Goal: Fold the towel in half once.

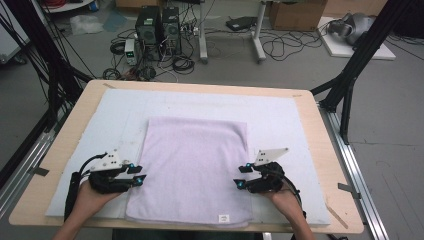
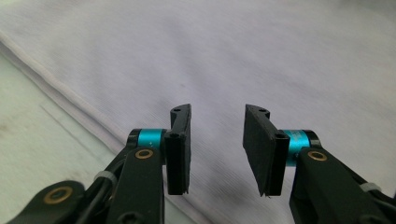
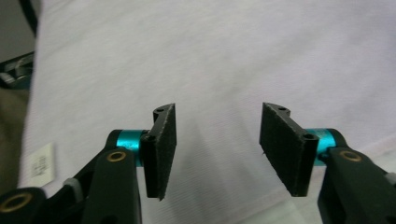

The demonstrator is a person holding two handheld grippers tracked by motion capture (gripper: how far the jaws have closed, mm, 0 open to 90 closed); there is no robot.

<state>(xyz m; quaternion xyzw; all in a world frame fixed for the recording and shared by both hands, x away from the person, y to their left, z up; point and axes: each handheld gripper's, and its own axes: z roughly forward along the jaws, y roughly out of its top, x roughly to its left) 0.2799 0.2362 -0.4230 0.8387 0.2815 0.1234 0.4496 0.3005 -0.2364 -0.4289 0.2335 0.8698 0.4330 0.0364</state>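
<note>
- The towel (image 1: pixel 192 167), a pale lilac folded rectangle with a soft nap, lies flat in the middle of a white felt-like mat (image 1: pixel 280 120) covering a light wooden table (image 1: pixel 327 150) with rounded corners. From the high view a small white label (image 1: pixel 223 217) sits near its front edge. My left gripper (image 1: pixel 138 175) sits at its left edge and my right gripper (image 1: pixel 241 176) at its right edge, both pointing inward. Beyond the table is a grey floor with tangled cables (image 1: pixel 175 62), two black computer towers (image 1: pixel 157 27) and cardboard boxes (image 1: pixel 295 12).
- In the left gripper view, my black flat pads (image 2: pixel 180 149) stand apart with nothing between them, over the towel's fine weave; its hemmed edge (image 2: pixel 70 105) runs diagonally, with the mat beside it.
- In the right gripper view, my jaws are likewise parted and empty above the cloth; the label (image 3: pixel 41 163) shows at the left near the towel's edge.
</note>
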